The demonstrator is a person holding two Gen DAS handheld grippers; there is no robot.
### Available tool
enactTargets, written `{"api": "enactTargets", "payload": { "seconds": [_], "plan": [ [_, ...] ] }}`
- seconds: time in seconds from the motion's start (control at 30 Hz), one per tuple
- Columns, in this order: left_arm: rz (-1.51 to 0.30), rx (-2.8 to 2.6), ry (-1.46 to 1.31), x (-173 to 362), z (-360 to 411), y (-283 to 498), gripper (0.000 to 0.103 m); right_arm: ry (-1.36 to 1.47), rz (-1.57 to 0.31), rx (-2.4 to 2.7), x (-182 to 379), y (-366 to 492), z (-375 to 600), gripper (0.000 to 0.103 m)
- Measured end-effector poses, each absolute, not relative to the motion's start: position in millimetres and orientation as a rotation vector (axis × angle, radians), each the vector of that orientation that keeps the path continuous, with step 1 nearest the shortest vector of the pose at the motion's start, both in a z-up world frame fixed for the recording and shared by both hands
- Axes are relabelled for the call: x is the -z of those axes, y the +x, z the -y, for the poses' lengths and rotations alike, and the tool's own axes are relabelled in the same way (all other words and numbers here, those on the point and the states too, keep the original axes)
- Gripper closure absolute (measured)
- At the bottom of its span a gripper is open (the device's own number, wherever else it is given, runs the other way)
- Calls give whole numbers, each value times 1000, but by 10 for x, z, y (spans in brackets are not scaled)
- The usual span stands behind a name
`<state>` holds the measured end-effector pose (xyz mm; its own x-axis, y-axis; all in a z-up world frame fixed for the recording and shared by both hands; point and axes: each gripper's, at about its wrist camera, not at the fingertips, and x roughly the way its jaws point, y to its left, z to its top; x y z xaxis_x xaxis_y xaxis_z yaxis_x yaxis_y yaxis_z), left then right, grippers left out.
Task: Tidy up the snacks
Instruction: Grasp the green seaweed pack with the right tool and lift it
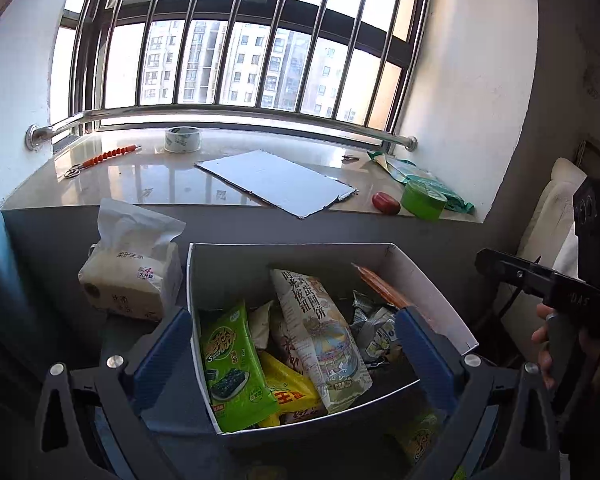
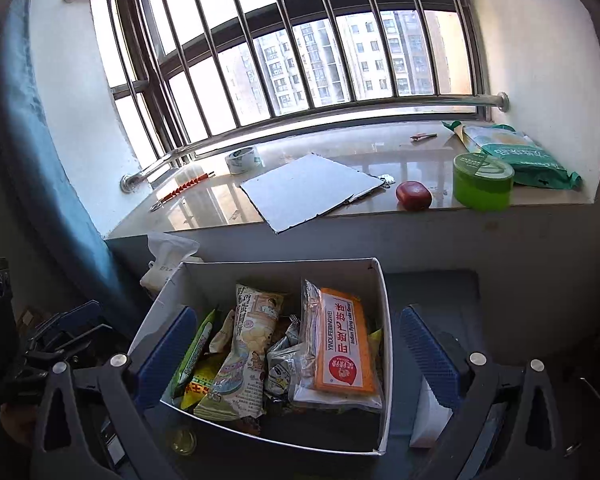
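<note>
A white cardboard box (image 1: 424, 280) stands on a dark table and holds several snack packs. Among them are a green seaweed pack (image 1: 232, 364), a tall pale biscuit bag (image 1: 324, 336), a yellow pack (image 1: 288, 388) and an orange flat-cake pack (image 2: 344, 348). The box also shows in the right wrist view (image 2: 384, 320). My left gripper (image 1: 296, 354) is open and empty, with its fingers on either side of the box. My right gripper (image 2: 296, 356) is open and empty just in front of the box; it shows at the right edge of the left wrist view (image 1: 548, 284).
A tissue pack (image 1: 132, 276) stands left of the box. The windowsill (image 1: 172, 184) behind carries a cardboard sheet (image 1: 276, 182), tape roll (image 1: 182, 139), red object (image 1: 386, 203), green jar (image 1: 424, 199), a green bag (image 2: 516, 154) and an orange-handled tool (image 1: 104, 158). A small round jar (image 2: 182, 440) sits by the box's near corner.
</note>
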<state>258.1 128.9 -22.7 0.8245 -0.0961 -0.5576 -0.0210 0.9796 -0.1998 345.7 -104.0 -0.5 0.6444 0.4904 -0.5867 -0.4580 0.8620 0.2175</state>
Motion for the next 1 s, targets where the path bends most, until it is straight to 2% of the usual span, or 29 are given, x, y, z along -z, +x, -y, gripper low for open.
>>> {"api": "enactTargets", "payload": {
  "seconds": [0.23, 0.47, 0.73, 0.87, 1.0],
  "plan": [
    [-589, 79, -144, 180, -1093, 2254, 0, 76, -673, -603, -39, 3107, 1224, 0],
    [-571, 141, -85, 338, -788, 1626, 0, 77, -645, -668, 87, 2281, 1526, 0],
    [-662, 186, -93, 962, -435, 1025, 0, 97, -807, -538, 945, 1592, 1861, 0],
    [-711, 211, -97, 1201, -278, 847, 0, 105, -939, -480, 1377, 1606, 1894, 0],
    [-726, 238, -95, 1271, -203, 750, 0, 67, -979, -492, 1509, 1699, 1726, 0]
  ]
}}
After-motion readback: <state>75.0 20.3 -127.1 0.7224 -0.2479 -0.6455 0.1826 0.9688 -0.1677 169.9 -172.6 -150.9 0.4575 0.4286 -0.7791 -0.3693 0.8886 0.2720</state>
